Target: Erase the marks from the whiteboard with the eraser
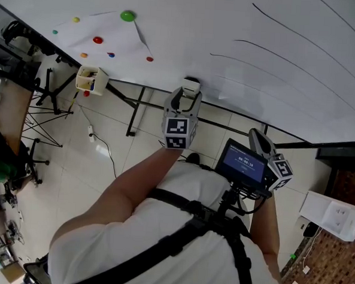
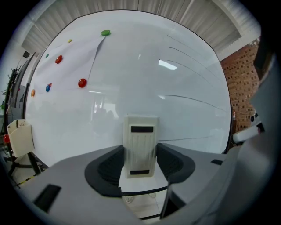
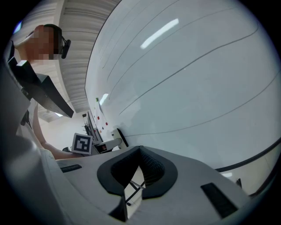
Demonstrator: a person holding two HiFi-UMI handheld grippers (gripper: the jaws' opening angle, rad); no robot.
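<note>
**A:** Where's the eraser (image 2: 140,140)?

**B:** It stands upright in the left gripper (image 1: 188,96). The jaws are spread fairly wide, with the ribbed pads pressing on both long sides. Its far end faces the whiteboard (image 2: 131,79), near the lower edge.

**A:** Is it touching the board?

**B:** I can't tell.

**A:** And the marks?

**B:** The thin curved lines (image 1: 278,60) are off to the right of the eraser and higher up the board.

**A:** What about the right gripper (image 3: 139,151)?

**B:** It's to the right of the left one and nearer the person. Its jaws are closed tip to tip, with nothing between them.
</note>
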